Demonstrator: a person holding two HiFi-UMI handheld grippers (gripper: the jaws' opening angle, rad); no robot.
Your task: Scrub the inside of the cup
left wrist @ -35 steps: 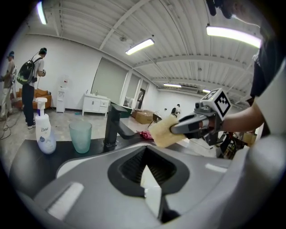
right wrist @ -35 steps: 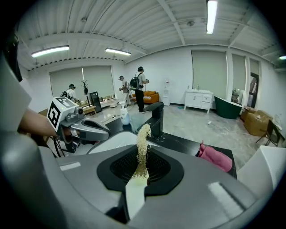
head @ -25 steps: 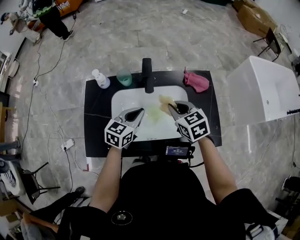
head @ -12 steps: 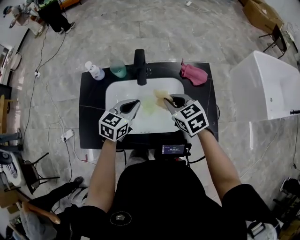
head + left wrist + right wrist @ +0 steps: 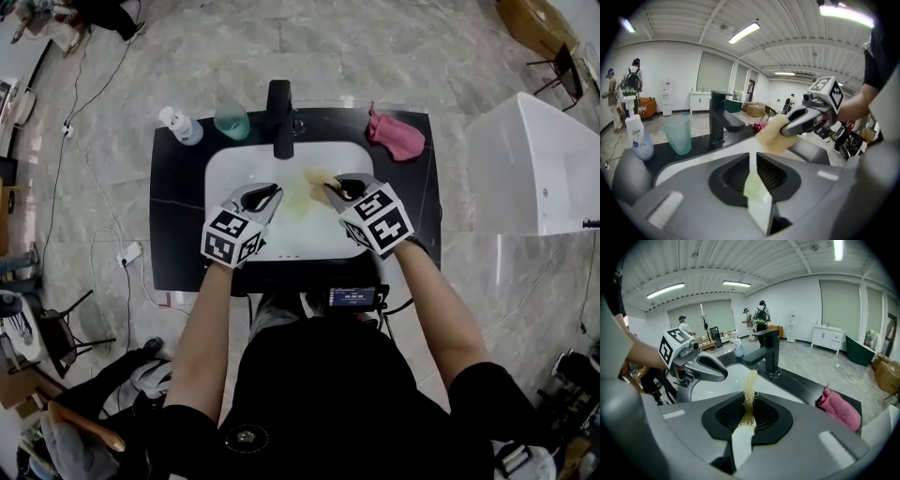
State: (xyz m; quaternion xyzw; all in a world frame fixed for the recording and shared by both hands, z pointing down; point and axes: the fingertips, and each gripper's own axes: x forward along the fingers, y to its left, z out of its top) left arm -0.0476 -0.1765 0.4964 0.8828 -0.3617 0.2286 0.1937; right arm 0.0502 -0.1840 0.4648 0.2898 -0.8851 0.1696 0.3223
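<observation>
- Head view: the left gripper (image 5: 269, 193) and the right gripper (image 5: 330, 190) were over the white basin (image 5: 225, 178) set in the black counter (image 5: 178, 246). Their tips were turned toward each other, near but apart.
- Head view: a tan scrub pad (image 5: 317, 176) sat at the right gripper's tips. A pale green thing (image 5: 297, 199) showed just off the left gripper's tips, over the basin's middle.
- Head view, counter's far edge: a soap bottle (image 5: 178, 125) at the far-left corner, a teal cup (image 5: 232, 122) just beside it, the faucet (image 5: 279, 117) at the middle, and a pink cloth (image 5: 394, 139) by the far-right corner.
- Left gripper view: the jaws were almost together and had just eased open slightly. The pale green thing (image 5: 752, 183) was pinched between them, thin and edge-on.
- Right gripper view: the jaws were clamped on the scrub pad's (image 5: 750, 390) fibrous strands.
- Judgement: the pale green thing was probably the wall of the cup to be scrubbed, though this was not certain, and the teal cup stood untouched. The step in hand was bringing pad and cup together, and scrubbing had not begun.
- Next move calls for a firm left grip, the cup's mouth turned toward the pad, and the pad pushed inside.
- Count: two grippers, one scrub pad, one soap bottle, one faucet, one pink cloth, one teal cup, one pale green thing.
</observation>
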